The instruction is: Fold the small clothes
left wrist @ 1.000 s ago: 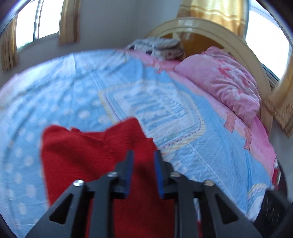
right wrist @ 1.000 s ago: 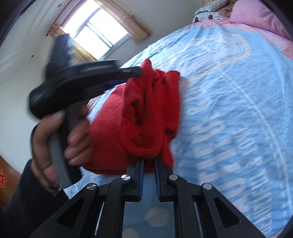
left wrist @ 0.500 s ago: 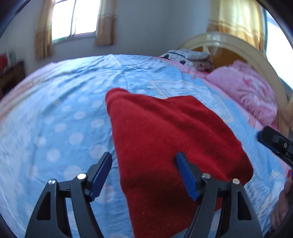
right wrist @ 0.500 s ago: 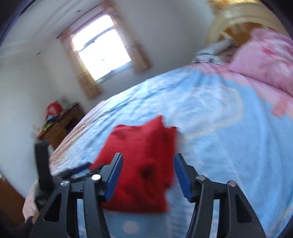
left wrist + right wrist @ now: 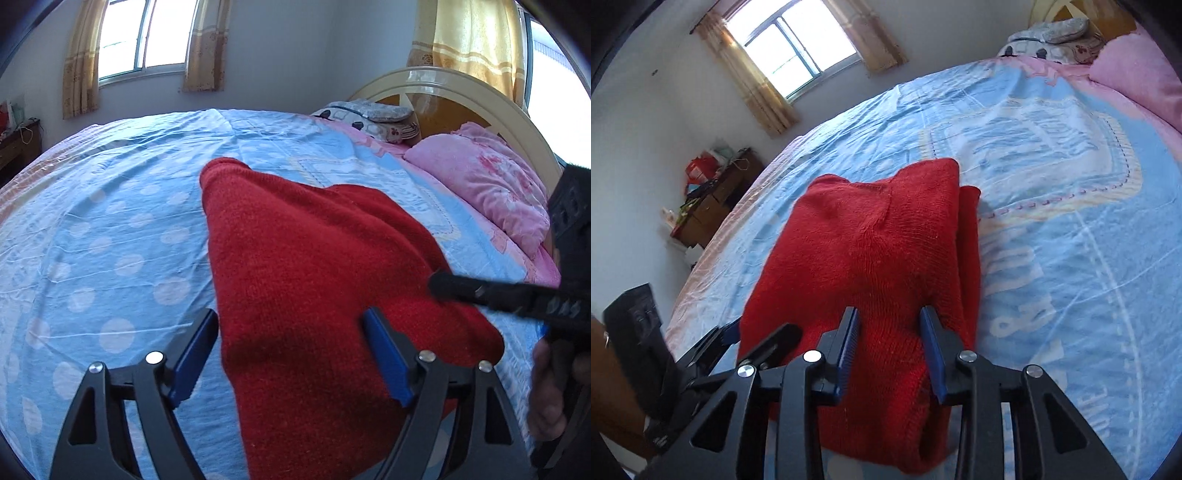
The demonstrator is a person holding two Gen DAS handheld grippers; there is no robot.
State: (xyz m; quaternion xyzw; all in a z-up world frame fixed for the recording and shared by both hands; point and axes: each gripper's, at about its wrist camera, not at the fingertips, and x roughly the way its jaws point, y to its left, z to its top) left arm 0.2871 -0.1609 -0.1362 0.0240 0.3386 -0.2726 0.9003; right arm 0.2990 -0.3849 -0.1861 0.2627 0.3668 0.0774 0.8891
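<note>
A folded red knit garment (image 5: pixel 314 280) lies flat on the blue bed sheet (image 5: pixel 110 229); it also shows in the right wrist view (image 5: pixel 871 258). My left gripper (image 5: pixel 288 350) is open, its jaws wide apart just above the garment's near end. My right gripper (image 5: pixel 890 347) is open, its jaws astride the garment's near edge without pinching it. The right gripper's black body (image 5: pixel 517 295) reaches in from the right in the left wrist view. The left gripper's tip (image 5: pixel 727 332) shows at the garment's left edge in the right wrist view.
A pink pillow (image 5: pixel 487 192) and a patterned folded blanket (image 5: pixel 369 118) lie at the head of the bed by the curved headboard (image 5: pixel 461 88). A wooden dresser with clutter (image 5: pixel 713 195) stands by the wall under the window (image 5: pixel 798 48).
Both grippers were shut on the lifted red garment one second ago. They opened and let it go, and it now lies folded on the sheet. Both grippers hover close over it.
</note>
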